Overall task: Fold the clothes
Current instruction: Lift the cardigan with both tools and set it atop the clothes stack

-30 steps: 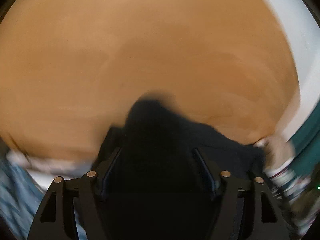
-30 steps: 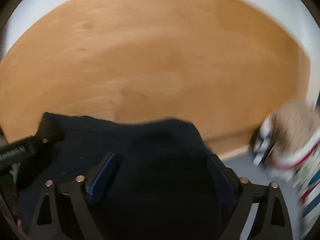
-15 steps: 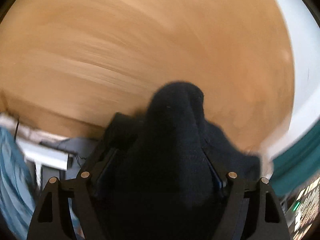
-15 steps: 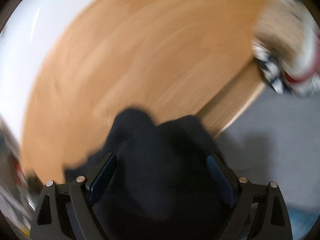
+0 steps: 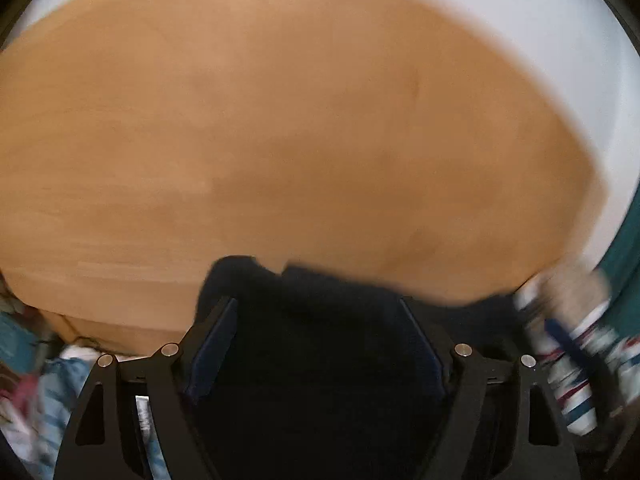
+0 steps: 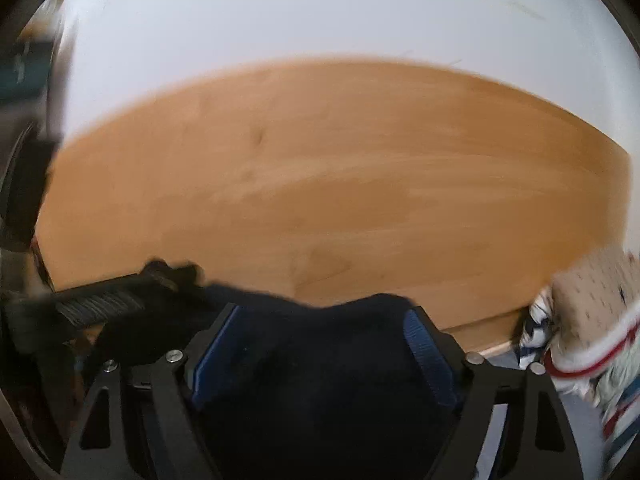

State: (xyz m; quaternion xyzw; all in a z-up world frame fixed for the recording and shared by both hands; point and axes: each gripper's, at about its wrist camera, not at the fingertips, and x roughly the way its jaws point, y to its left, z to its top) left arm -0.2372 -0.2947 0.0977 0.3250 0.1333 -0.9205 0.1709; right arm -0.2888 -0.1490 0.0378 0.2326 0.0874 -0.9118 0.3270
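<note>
The wooden table (image 5: 280,128) fills most of what I see, with no container on it. My dark navy garment (image 5: 320,360) hangs over its near edge, bunched between both tools. My left hand-held gripper (image 5: 316,316) grasps 1 thick fold of it. My right hand-held gripper (image 6: 324,324) has just been closing and clamps another fold. A striped pile of clothes (image 6: 592,320) sits at the table's right corner, blurred.
</note>
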